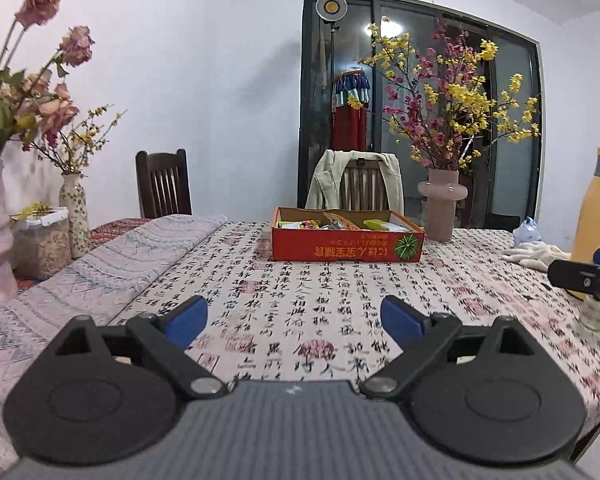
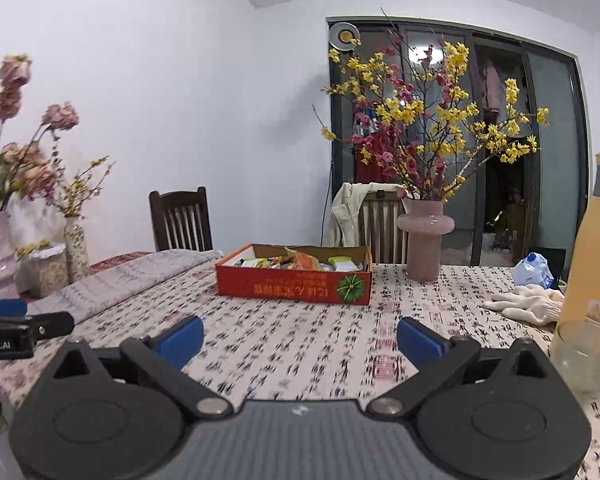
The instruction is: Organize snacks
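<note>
While both tongs [image 1: 294, 316] [image 2: 300, 338] gape, snack box [image 1: 348, 246] lies well beyond.

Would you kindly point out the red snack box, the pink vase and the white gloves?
red snack box [image 1: 340, 246], left wrist view, on its front wall.
pink vase [image 2: 424, 236], right wrist view, on its body.
white gloves [image 2: 528, 304], right wrist view, on the knitted fabric.

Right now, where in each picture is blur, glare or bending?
Left wrist view: the tablecloth smears near the gripper, the lamp glares, the door frame bows. Right wrist view: the same smear, and the snack box stays fairly sharp.
</note>
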A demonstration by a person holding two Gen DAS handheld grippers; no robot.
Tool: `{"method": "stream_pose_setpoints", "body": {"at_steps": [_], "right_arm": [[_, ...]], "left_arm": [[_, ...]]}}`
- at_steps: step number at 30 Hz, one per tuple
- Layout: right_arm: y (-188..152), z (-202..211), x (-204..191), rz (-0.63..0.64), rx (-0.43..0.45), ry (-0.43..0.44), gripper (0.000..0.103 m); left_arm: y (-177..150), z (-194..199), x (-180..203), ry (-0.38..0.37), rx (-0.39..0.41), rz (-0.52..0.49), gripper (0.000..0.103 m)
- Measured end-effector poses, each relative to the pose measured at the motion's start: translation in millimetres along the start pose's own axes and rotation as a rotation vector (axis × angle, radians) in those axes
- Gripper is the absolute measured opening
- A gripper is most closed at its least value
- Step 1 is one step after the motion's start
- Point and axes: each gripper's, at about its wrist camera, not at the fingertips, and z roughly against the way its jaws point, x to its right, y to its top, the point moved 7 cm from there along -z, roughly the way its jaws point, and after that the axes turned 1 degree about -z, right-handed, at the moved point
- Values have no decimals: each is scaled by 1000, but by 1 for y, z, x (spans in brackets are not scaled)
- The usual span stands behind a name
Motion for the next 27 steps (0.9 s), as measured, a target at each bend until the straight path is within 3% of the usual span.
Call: {"method": "stream_pose_setpoints", "body": {"at_steps": [12,20,27], "right_arm": [[-58,72,-27,-68,-16,-43,103],[-60,72,-58,-2,-32,0,103],[-56,71,-56,-16,-34,1,103]], "left_arm": [[-46,56,7,-24,1,-11,96],[-50,56,-2,-11,-13,9,97],[-50,55,-1,-22,-18,5,97]]}}
